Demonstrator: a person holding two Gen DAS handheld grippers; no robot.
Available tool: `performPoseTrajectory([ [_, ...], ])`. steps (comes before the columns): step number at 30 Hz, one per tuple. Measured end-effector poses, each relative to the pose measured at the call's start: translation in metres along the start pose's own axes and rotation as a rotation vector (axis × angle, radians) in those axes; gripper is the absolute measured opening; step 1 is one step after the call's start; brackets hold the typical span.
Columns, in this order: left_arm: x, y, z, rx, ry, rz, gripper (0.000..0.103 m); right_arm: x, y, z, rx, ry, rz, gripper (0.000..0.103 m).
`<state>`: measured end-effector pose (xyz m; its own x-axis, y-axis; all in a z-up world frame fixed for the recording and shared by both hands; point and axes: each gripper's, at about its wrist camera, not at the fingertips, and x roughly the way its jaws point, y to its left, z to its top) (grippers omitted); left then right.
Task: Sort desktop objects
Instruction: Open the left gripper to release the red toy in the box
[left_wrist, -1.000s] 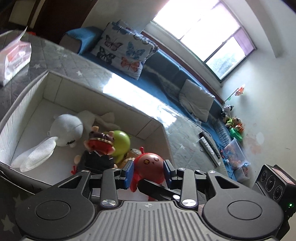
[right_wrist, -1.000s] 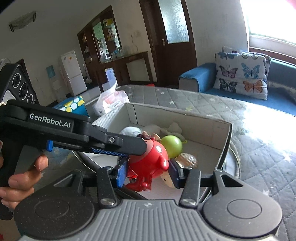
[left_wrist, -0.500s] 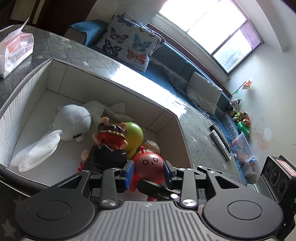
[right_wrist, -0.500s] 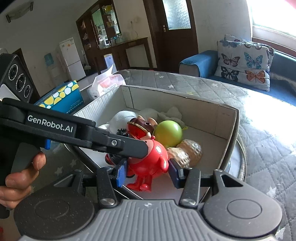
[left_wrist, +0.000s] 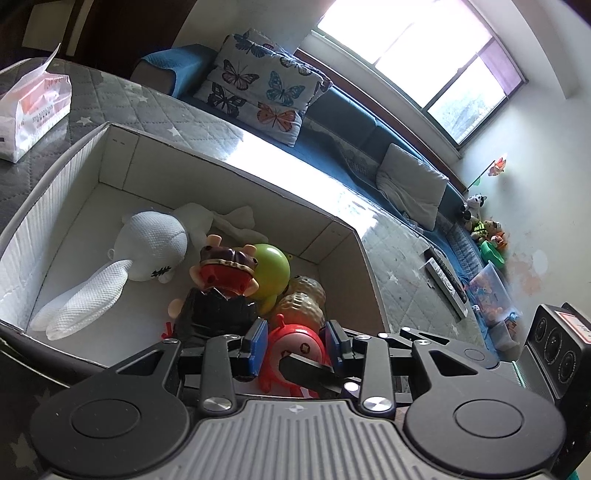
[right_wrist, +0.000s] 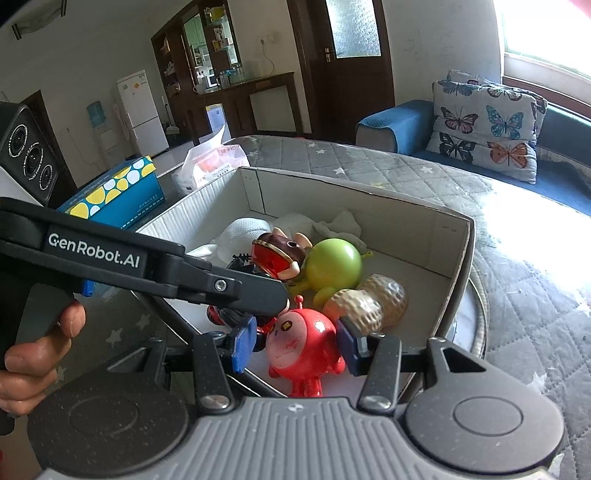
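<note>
A red round toy figure (right_wrist: 301, 345) stands at the near edge inside the white cardboard box (right_wrist: 413, 218), also in the left wrist view (left_wrist: 297, 345). My right gripper (right_wrist: 295, 347) is open with its blue pads a little apart from the toy on either side. My left gripper (left_wrist: 295, 345) is open around the same toy from the other side, its arm crossing the right wrist view. Behind lie a green ball toy (right_wrist: 334, 264), a peanut-shaped toy (right_wrist: 369, 301), a red-and-brown open-mouthed toy (left_wrist: 223, 269) and a white plush rabbit (left_wrist: 147, 251).
The box sits on a grey quilted table (right_wrist: 517, 266). A tissue pack (left_wrist: 31, 110) and a blue dotted box (right_wrist: 114, 195) stand beyond it. A remote (left_wrist: 445, 282) lies on the table. A blue sofa with butterfly cushions (right_wrist: 487, 125) is behind.
Both grippers lowered the red toy into the box until it stands on the floor. The right pads have parted from the toy.
</note>
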<state>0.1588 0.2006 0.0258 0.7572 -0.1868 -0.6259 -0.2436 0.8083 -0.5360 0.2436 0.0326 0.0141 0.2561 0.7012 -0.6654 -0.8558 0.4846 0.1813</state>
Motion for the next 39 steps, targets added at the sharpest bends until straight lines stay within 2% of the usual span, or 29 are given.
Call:
performPoseTrajectory([
  [9,-0.018,-0.004,-0.005,0.030,-0.035,0.039,0.037,-0.013,0.006,-0.002,-0.015,-0.040,-0.011,0.051],
  [10,-0.020,-0.005,-0.006,0.034,-0.042,0.042,0.037,-0.016,0.007,-0.003,-0.015,-0.046,-0.011,0.053],
  [13,-0.030,-0.007,-0.010,0.051,-0.063,0.057,0.037,-0.025,0.013,-0.006,-0.021,-0.077,-0.026,0.069],
  [18,-0.045,-0.011,-0.019,0.075,-0.091,0.077,0.037,-0.037,0.019,-0.011,-0.009,-0.112,-0.032,0.071],
  [20,-0.050,-0.012,-0.022,0.086,-0.103,0.092,0.037,-0.043,0.022,-0.013,-0.007,-0.127,-0.039,0.082],
  [24,-0.062,-0.014,-0.031,0.111,-0.134,0.133,0.037,-0.052,0.028,-0.019,-0.006,-0.154,-0.063,0.084],
  [31,-0.078,-0.011,-0.046,0.130,-0.171,0.167,0.037,-0.065,0.037,-0.032,0.006,-0.191,-0.088,0.097],
  [39,-0.088,-0.010,-0.061,0.162,-0.185,0.244,0.039,-0.075,0.052,-0.046,-0.007,-0.213,-0.111,0.103],
])
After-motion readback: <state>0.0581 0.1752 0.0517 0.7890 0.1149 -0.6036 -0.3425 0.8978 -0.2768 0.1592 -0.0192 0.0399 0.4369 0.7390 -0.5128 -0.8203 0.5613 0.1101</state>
